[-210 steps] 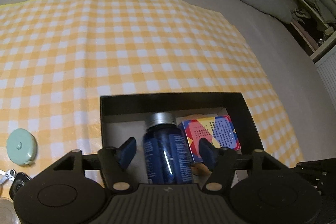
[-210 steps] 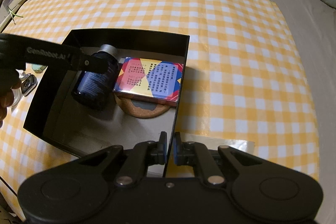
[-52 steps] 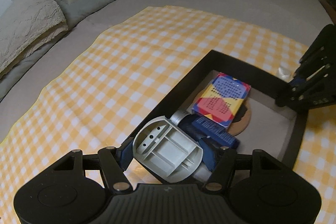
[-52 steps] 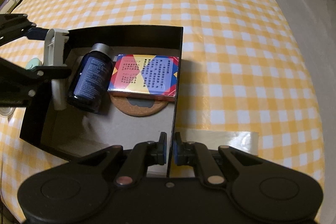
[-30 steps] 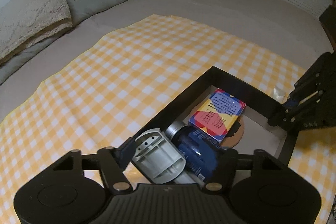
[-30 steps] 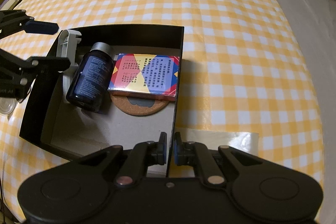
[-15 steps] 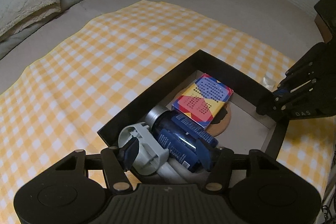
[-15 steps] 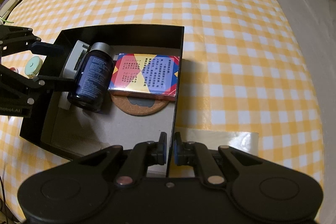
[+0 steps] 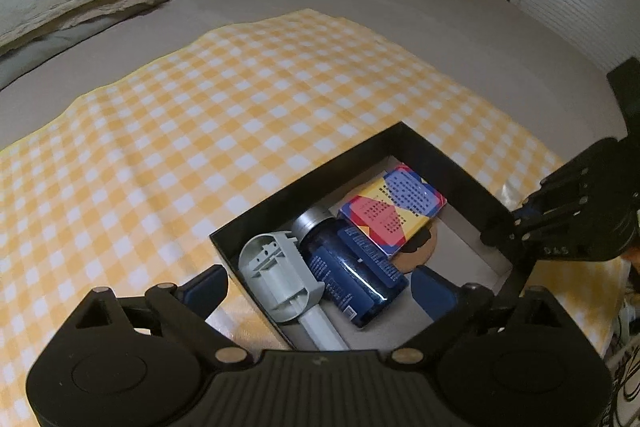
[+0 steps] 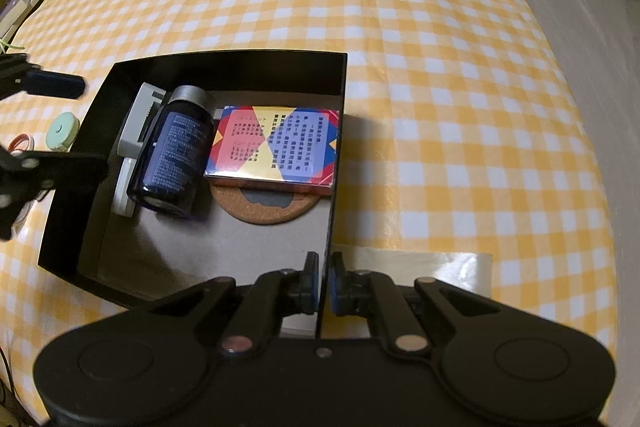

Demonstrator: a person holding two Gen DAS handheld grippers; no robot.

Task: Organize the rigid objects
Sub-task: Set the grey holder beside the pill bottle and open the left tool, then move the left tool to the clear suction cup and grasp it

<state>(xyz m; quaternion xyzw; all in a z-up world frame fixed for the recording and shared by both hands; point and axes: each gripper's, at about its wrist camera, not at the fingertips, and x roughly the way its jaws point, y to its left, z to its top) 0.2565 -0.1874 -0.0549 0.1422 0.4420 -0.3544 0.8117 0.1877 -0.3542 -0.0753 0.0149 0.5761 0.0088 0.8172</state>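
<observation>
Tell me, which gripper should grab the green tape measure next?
Probably left: the left gripper is open and nearest the green tape measure; the right gripper is clamped on the black box wall.

No legible text: print on colourful box (image 10: 276,147) & blue bottle (image 10: 176,151) too small.

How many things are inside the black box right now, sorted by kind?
Bottles: 1, the dark blue bottle
Card boxes: 1, the colourful box
Coasters: 1, the cork coaster
Plastic parts: 1, the grey plastic piece
Total: 4 in the black box
</observation>
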